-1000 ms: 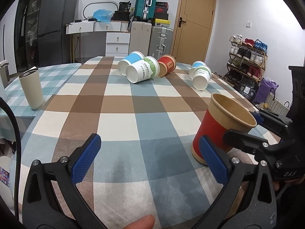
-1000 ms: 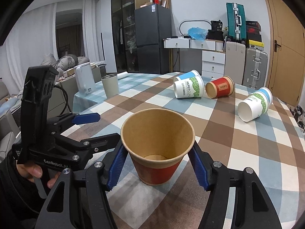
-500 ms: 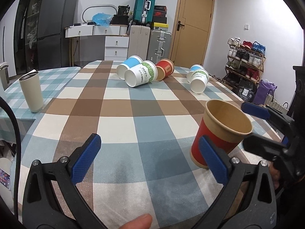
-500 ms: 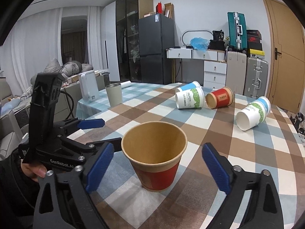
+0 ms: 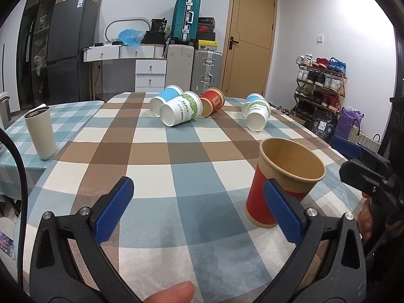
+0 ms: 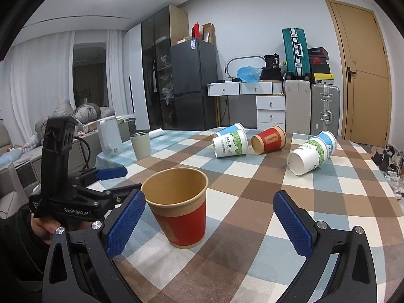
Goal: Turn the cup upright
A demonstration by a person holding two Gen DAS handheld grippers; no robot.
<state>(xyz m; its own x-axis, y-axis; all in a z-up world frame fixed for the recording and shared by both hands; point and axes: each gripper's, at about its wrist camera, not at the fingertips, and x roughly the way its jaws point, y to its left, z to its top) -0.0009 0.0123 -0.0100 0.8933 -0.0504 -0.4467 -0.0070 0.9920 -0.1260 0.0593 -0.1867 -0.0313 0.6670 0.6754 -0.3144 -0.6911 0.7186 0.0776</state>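
Note:
A red paper cup with a brown rim (image 6: 180,208) stands upright on the checked tablecloth (image 6: 252,186). It also shows in the left wrist view (image 5: 282,184), at the right. My right gripper (image 6: 208,224) is open, its fingers apart and clear of the cup, which stands near its left finger. My left gripper (image 5: 198,209) is open and empty, with the cup just beyond its right finger. Each gripper shows in the other's view, the left (image 6: 111,173) and the right (image 5: 353,151).
Several paper cups lie on their sides at the far end: a white and green one (image 6: 229,144), a red one (image 6: 269,140), and a white one (image 6: 309,156). A beige tumbler (image 5: 40,132) stands at the left edge. Furniture, suitcases and a door stand behind.
My right gripper has opened, let go of the red cup and pulled back and up. The cup stays standing upright. My left gripper has barely moved.

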